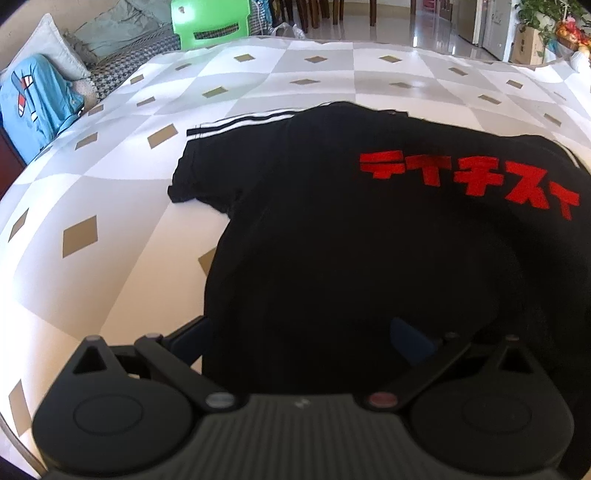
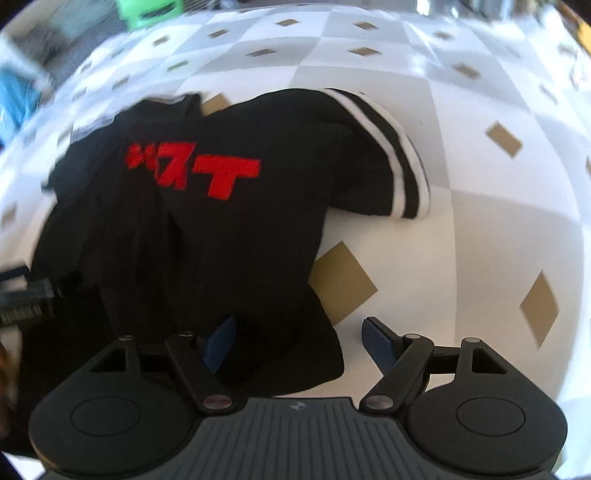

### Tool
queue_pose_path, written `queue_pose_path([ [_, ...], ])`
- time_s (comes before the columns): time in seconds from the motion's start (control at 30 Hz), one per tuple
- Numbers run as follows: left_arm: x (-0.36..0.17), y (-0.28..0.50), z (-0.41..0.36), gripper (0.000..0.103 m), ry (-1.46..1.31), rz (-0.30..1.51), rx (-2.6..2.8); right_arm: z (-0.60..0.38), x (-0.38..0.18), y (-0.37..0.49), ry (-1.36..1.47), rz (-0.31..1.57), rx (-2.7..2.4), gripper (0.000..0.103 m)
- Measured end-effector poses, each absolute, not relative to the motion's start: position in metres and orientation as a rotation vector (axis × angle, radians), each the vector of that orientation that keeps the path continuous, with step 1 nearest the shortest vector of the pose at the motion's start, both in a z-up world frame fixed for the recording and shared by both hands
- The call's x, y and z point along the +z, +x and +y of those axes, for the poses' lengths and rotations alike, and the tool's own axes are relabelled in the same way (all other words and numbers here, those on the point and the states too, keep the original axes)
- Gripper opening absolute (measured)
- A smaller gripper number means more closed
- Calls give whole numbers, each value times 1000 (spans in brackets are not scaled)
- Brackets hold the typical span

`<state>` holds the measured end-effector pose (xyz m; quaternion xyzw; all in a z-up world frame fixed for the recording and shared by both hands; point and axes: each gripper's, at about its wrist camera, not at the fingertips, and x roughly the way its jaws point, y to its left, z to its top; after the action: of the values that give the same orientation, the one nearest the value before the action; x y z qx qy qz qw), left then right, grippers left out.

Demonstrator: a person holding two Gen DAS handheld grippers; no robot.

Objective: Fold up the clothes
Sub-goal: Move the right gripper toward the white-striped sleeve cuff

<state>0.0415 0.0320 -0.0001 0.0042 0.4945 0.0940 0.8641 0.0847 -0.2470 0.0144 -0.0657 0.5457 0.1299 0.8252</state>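
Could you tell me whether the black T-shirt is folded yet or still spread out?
Spread out, not yet folded: the black T-shirt lies flat on the checked tablecloth with its striped sleeve extended sideways.

A home living and dining area is indicated: a cushioned sofa [image 1: 110,48], wooden dining chairs [image 1: 314,13], a potted plant [image 1: 546,14] and a cloth-covered table [image 1: 110,221] are seen.

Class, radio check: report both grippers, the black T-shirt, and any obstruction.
Left gripper open, fingers astride the hem. Right gripper open over the hem corner, nothing gripped. Black T-shirt flat on checked tablecloth, unfolded. Nothing in the way.
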Motion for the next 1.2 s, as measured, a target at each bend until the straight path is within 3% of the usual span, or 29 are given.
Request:
queue_pose_path([
  [0.3,-3,42,42,103,-20,1049,229,-249,11,77,-252,1148,237,68],
  [0.73,0,40,54,103,-33,1090,273,-252,12,65,-390,1156,233,71],
  [1.0,2,42,54,103,-2,1093,278,-262,16,78,-290,1206,239,71],
  [1.2,7,46,49,103,3,1052,273,-285,49,90,-69,1109,240,71],
])
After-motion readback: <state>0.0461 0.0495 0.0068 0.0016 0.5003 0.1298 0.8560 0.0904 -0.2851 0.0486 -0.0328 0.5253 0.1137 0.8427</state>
